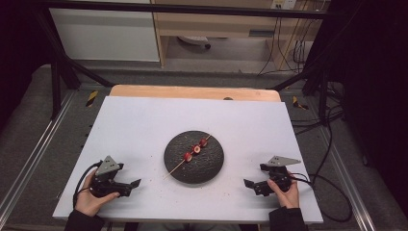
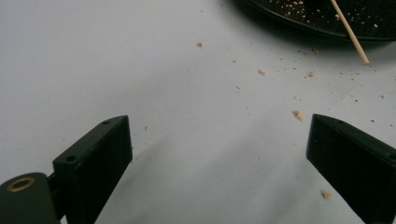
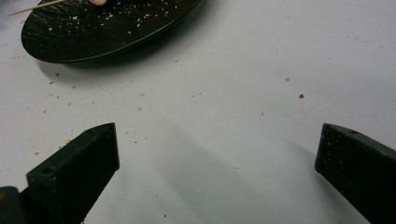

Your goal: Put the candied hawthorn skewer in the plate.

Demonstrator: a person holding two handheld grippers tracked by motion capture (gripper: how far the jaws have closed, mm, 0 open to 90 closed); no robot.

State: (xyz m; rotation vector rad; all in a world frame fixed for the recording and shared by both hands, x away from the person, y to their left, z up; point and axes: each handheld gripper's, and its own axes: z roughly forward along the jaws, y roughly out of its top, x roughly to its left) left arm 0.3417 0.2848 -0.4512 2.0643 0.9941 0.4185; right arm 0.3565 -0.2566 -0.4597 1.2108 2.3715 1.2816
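Both the left gripper [image 1: 136, 183] and right gripper [image 1: 247, 183] rest wide apart, empty. Risk: the thin wooden skewer [image 1: 185, 160] at frame centre may roll off the round black plate [image 1: 214, 166] if nudged.

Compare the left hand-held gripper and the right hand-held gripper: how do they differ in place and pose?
The left hand-held gripper rests left of the black plate, jaws pointing right; the right hand-held gripper rests right of it, jaws pointing left. The wooden skewer ends on the plate's left side, so its tip lies nearer the left hand-held gripper than the right one. Both stand open, hold nothing, and sit on the white table.
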